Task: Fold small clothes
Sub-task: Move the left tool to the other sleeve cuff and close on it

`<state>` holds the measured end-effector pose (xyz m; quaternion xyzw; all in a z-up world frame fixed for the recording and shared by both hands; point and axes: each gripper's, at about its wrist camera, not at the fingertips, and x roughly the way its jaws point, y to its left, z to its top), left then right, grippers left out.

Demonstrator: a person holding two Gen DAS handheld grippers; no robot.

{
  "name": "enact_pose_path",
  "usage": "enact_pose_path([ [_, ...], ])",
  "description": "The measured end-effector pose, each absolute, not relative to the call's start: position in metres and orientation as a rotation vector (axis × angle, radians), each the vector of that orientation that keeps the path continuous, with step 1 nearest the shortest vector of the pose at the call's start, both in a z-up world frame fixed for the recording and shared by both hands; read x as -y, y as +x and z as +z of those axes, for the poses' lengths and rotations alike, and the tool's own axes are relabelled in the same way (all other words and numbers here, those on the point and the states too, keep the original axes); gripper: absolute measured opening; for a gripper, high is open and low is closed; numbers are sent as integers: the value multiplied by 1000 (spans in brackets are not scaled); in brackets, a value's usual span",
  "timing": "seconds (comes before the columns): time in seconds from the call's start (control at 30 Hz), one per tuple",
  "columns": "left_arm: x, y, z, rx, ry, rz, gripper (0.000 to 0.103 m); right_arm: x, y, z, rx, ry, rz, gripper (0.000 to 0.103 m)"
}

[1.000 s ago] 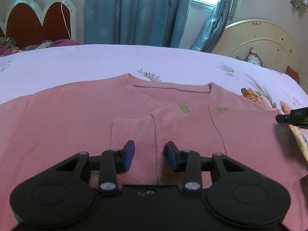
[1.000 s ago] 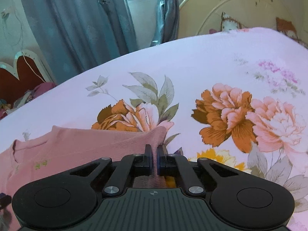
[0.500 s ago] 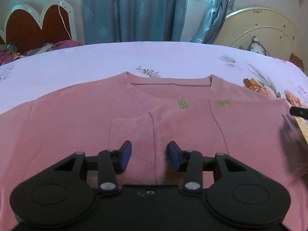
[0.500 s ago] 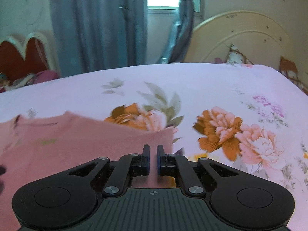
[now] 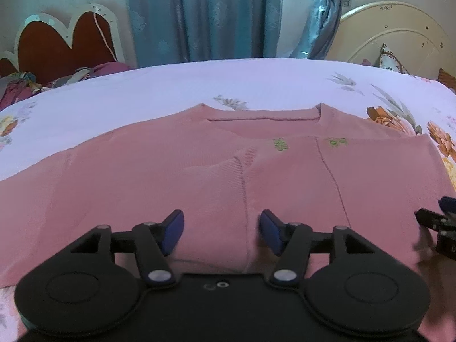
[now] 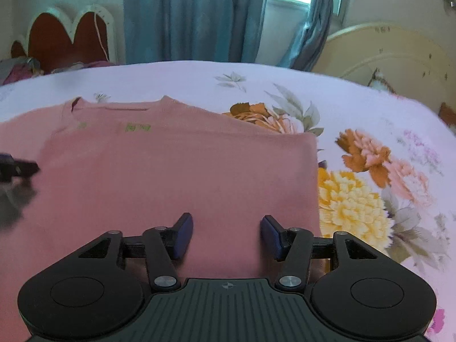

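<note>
A pink knit sweater (image 5: 142, 171) lies flat on the bed, neckline away from me. Its right sleeve is folded inward across the body, the cuff (image 5: 216, 193) lying in the middle. My left gripper (image 5: 221, 235) is open and empty, just above the folded cuff. My right gripper (image 6: 226, 236) is open and empty over the sweater's folded right part (image 6: 171, 176), near its right edge. The right gripper's tip also shows in the left wrist view (image 5: 439, 222), and the left gripper's tip shows in the right wrist view (image 6: 17, 168).
The bed sheet (image 6: 370, 114) is lilac with orange and yellow flowers. A cream headboard (image 5: 399, 45) stands at the far right, a red heart-shaped headboard (image 5: 62, 48) with piled clothes at the far left, and blue curtains (image 5: 199, 14) behind.
My right gripper has let go of the sweater's folded edge and opened wide, moving left over the sweater. My left gripper has opened a little wider and stayed near the cuff.
</note>
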<state>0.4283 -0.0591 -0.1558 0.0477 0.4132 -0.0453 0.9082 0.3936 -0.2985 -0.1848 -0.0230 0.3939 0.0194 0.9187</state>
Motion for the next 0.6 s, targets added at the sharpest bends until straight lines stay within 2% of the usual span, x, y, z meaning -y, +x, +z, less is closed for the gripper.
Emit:
enact_pose_path([
  [0.2,38,411,-142,-850,79,-35,60,296,380,-173,-778,35,69,54],
  [0.33,16,395,-131,-848,50,15,60,278,388,-179,-815,-34,85,54],
  [0.5,-26,371,-116,-833,2,84,62,263,384,-162,-776,61,147,54],
  [0.6,-60,360,-112,-838,-54,137,68,232,380,-150,-755,46,209,54],
])
